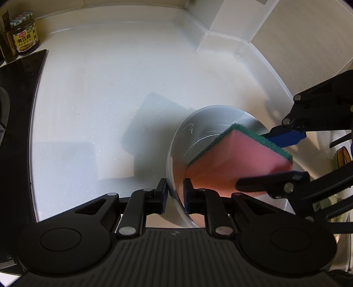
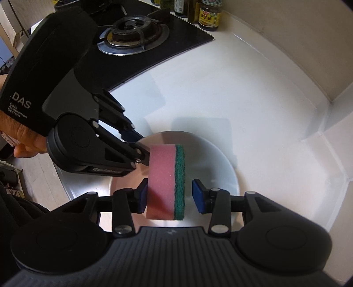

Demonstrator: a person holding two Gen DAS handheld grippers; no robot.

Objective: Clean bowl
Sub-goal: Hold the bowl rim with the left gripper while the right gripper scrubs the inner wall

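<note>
Clearly the white bowl [image 1: 205, 123] is tipped on its side over the white table [image 1: 99, 88], its open mouth turned toward the sponge. The left claw [image 1: 175, 195] is clenched on the bowl's near rim, one finger outside the wall and one inside. It looks like glazed ceramic: stiff, smooth, probably slick if wet, and breakable if it drops onto the hard table. Since it hangs from one edge, its weight likely levers against the pads, so a grip set deep over the rim seems safer than a fingertip pinch.

The sponge [image 2: 166, 183], pink foam with a green scouring layer on one face, sits between the fingers of the right claw [image 2: 168, 195]. In the right wrist view the pad [image 2: 142, 195] on the pink side touches the foam, while the pad [image 2: 198, 195] on the green side stands just apart from it; the left wrist view shows one finger against the green face. So whether the right claw is truly gripping or only loosely cradling it, I cannot tell. The sponge is light and soft and will squash under pressure, so holding it across the flat faces near the middle should keep it from twisting.

A gas burner [image 2: 132, 33] and a sauce jar [image 2: 208, 17] stand well apart from the work.
</note>
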